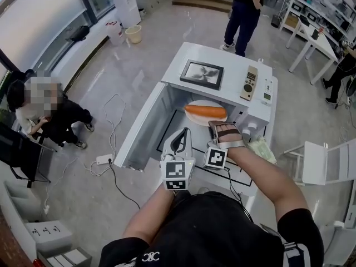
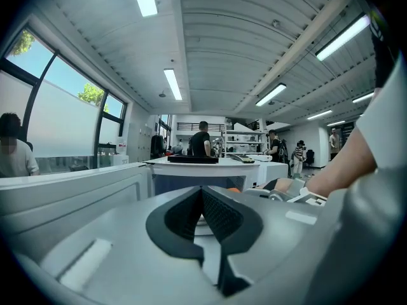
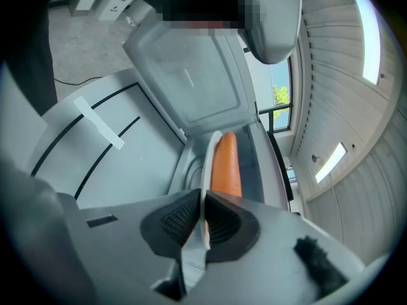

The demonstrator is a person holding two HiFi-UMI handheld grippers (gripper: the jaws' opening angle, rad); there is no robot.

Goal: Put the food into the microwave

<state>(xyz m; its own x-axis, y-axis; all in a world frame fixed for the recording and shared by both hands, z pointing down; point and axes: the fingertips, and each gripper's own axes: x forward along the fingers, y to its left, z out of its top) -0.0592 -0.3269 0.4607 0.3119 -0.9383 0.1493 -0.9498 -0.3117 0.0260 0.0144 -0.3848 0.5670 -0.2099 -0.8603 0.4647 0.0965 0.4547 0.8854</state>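
Note:
An orange carrot (image 1: 206,112) lies on a white plate (image 1: 203,103) at the mouth of the white microwave (image 1: 222,60), whose door (image 1: 142,127) hangs open to the left. My right gripper (image 1: 218,128) is shut on the plate's near rim. In the right gripper view the plate rim (image 3: 207,164) runs edge-on between the pads of the right gripper (image 3: 203,224), with the carrot (image 3: 226,167) beyond. My left gripper (image 1: 181,141) hovers just left of the plate in front of the opening. Seen in its own view, the left gripper (image 2: 202,215) is shut and holds nothing.
A dark framed tray (image 1: 201,74), a remote (image 1: 248,83) and a small white device (image 1: 267,91) lie on top of the microwave. A power strip with cables (image 1: 104,159) is on the floor at left. A seated person (image 1: 50,118), a standing person (image 1: 245,10) and a white chair (image 1: 322,163) are nearby.

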